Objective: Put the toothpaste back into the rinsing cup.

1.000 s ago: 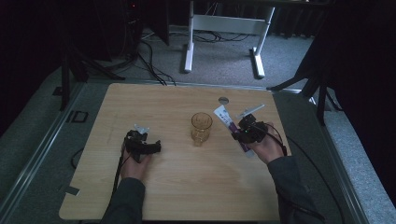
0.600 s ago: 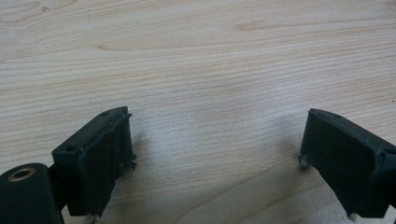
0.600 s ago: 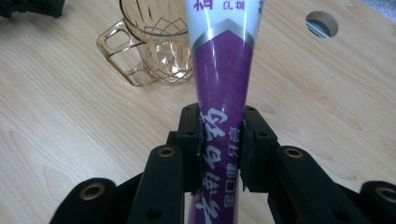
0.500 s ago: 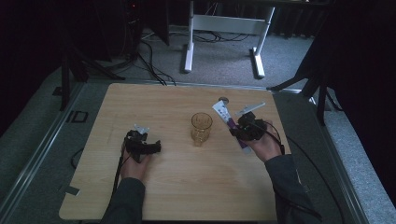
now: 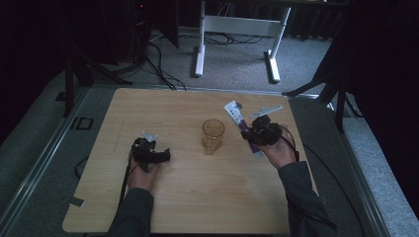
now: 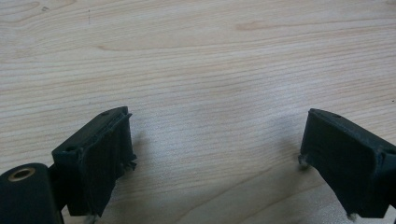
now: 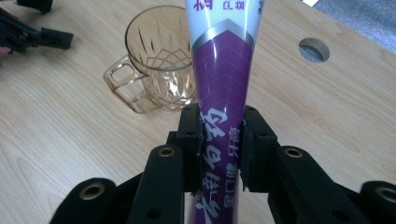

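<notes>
The purple-and-white tube (image 7: pixel 219 93) is clamped across its lower half between the jaws of the right gripper (image 7: pixel 219 149), its flat crimped end pointing up and away, while the amber glass mug (image 7: pixel 156 65) stands just beyond and to the left of the jaws. The likely step, lowering the tube into the mug, would be done best if the tube were carried over the rim, tipped upright and lowered before the grip is eased, so that the light mug is not knocked. The left gripper (image 5: pixel 150 154) is rested on the table (image 6: pixel 196 60) well apart from the mug, its jaws spread wide with nothing between them.

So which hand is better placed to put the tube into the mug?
Probably the right. Its gripper is shut on the tube, beside the mug. The left gripper rests open on the table, holding nothing.
</notes>
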`<state>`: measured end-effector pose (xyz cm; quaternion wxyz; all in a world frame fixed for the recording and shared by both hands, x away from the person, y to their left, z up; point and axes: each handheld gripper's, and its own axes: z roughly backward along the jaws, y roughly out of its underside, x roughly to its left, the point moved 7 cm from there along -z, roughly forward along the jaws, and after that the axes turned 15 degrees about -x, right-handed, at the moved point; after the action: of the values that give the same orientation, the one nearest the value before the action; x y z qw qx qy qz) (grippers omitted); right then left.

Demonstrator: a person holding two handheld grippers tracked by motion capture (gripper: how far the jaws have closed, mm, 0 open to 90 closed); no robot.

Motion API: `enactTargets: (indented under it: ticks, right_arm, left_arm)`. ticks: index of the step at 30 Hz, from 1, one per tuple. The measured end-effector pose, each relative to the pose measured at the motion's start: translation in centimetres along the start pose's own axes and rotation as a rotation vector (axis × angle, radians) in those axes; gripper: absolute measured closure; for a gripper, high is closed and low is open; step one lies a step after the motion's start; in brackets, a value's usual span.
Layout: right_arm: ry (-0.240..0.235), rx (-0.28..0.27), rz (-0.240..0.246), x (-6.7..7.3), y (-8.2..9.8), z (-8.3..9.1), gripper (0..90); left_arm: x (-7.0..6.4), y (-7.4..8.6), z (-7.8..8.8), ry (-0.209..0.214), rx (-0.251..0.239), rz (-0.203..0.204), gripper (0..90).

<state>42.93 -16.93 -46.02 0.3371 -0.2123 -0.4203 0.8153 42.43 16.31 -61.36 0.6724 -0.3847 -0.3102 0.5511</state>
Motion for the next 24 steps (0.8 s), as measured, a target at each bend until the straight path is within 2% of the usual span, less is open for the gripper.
enactTargets:
  ticks: [24]
  right_arm:
    - [-0.008, -0.124, -0.037, 0.4, -1.9, -0.5, 72.9]
  left_arm:
    - [0.0, 0.0, 0.0, -0.001, -0.003, 0.004, 9.0]
